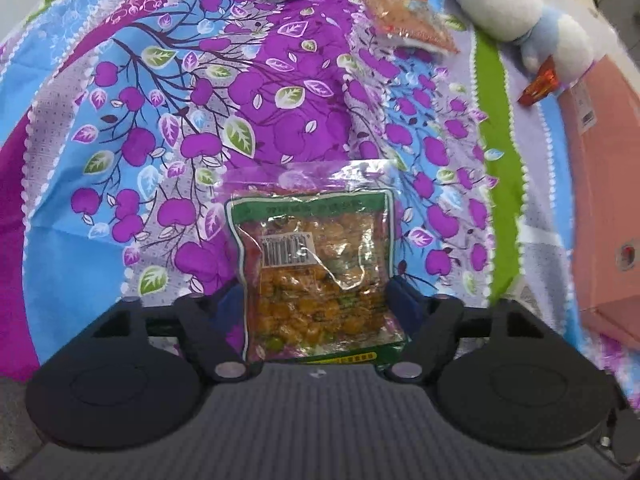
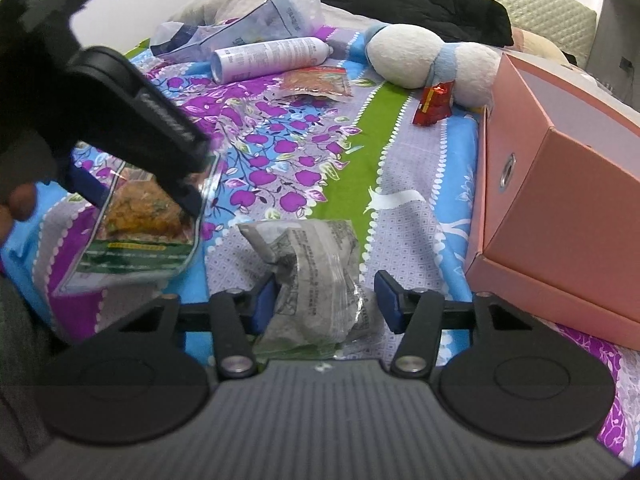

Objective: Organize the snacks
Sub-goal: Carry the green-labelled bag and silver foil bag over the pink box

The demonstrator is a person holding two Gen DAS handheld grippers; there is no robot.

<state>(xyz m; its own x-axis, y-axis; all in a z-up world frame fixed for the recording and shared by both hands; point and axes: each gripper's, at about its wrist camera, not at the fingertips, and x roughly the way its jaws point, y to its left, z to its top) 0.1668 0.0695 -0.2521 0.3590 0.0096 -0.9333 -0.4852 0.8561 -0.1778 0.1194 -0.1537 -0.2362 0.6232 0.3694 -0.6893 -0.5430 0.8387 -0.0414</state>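
My left gripper (image 1: 316, 292) is shut on a clear green-edged bag of orange snack mix (image 1: 316, 264) and holds it just above the floral bedsheet. The same bag (image 2: 136, 220) and the left gripper (image 2: 152, 184) show at the left of the right wrist view. My right gripper (image 2: 326, 300) is open around a crumpled grey-green snack packet (image 2: 316, 280) lying on the sheet; the left finger pad (image 2: 262, 300) touches it and the right pad stands apart. An orange snack bag (image 2: 316, 82) and a small red packet (image 2: 434, 104) lie farther back.
An open pink cardboard box (image 2: 560, 200) stands at the right; it also shows in the left wrist view (image 1: 600, 168). A white spray can (image 2: 272, 58), a white and blue plush toy (image 2: 420, 60), a loose plastic bag (image 2: 248, 28) and dark clothes (image 2: 420, 4) lie at the back of the bed.
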